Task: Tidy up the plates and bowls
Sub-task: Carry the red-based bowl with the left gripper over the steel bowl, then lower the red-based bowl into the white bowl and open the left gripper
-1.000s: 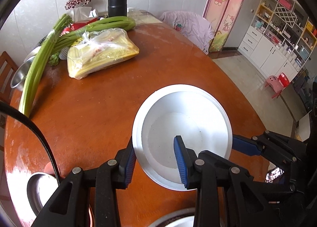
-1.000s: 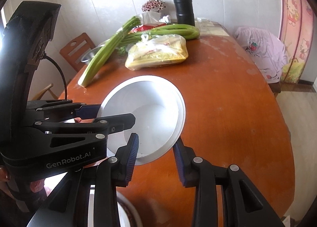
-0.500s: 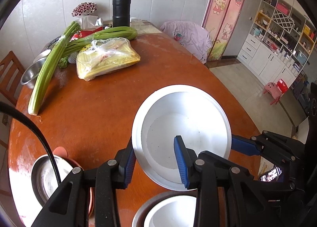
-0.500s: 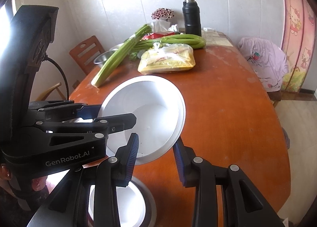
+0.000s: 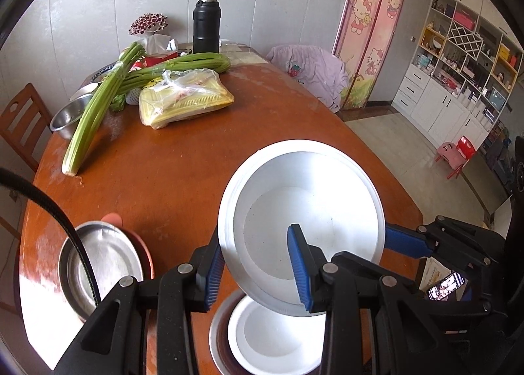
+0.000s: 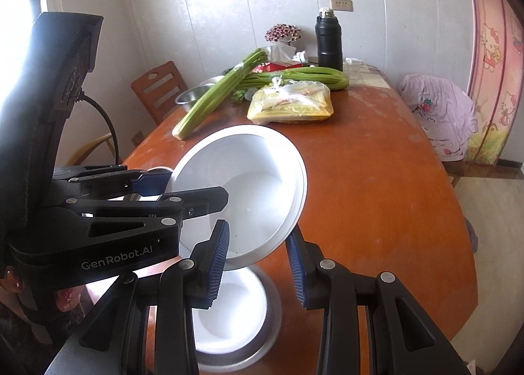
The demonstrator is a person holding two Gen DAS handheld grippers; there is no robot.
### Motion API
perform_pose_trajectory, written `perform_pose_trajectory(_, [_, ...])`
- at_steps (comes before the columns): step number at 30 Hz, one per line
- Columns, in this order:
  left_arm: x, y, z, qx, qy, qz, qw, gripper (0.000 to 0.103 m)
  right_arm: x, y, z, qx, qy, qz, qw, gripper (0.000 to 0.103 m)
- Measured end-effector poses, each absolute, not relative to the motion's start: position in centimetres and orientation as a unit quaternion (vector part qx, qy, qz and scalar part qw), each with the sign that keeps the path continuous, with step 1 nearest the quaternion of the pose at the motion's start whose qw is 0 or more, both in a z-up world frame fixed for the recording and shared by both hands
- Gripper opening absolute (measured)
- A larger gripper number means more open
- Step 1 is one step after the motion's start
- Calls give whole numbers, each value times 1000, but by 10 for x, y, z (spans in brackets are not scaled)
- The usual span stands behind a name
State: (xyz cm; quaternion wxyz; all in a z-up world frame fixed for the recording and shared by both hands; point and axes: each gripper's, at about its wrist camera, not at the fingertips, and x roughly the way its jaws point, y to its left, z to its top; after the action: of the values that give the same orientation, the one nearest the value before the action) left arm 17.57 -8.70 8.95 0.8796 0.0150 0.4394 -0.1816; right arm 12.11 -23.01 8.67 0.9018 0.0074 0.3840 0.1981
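- The left tongs (image 5: 255, 263) rise from the bottom centre of the left wrist view, clamped on the near-left rim of a white deep plate (image 5: 311, 211); one blue pad (image 5: 214, 270) sits outside the rim and the other lies inside the plate.
- The white deep plate fills the lower centre of that view, tilted and held up off the brown desk (image 5: 163, 185).
- The right tongs (image 6: 258, 263) come up from the bottom centre of the right wrist view, gripping the same plate's (image 6: 249, 185) lower edge, with the rim passing between the two blue pads.
- In the left wrist view the right tongs (image 5: 406, 240) show at the plate's right edge.
- Directly below the held plate, at the bottom centre, a second white plate (image 5: 275, 335) rests inside a steel dish (image 5: 216, 339) on the desk.
- At lower left, a steel bowl (image 5: 101, 270) sits inside a red-rimmed dish (image 5: 144, 253).
- At upper left of the desk lie celery stalks (image 5: 95, 116), a bagged yellow packet (image 5: 186, 96), another steel bowl (image 5: 68, 116), and a black flask (image 5: 205, 24) standing upright behind them.
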Motion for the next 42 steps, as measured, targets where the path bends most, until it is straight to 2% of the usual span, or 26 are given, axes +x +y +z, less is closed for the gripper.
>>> perform_pose_trajectory(20, [120, -74, 80, 10, 434, -177, 883, 37, 60, -218, 85, -10, 374, 209, 903, 38])
perform_pose_trajectory(42, [108, -77, 41, 20, 468, -170, 867, 37, 61, -219, 56, -21, 397, 222, 890, 38])
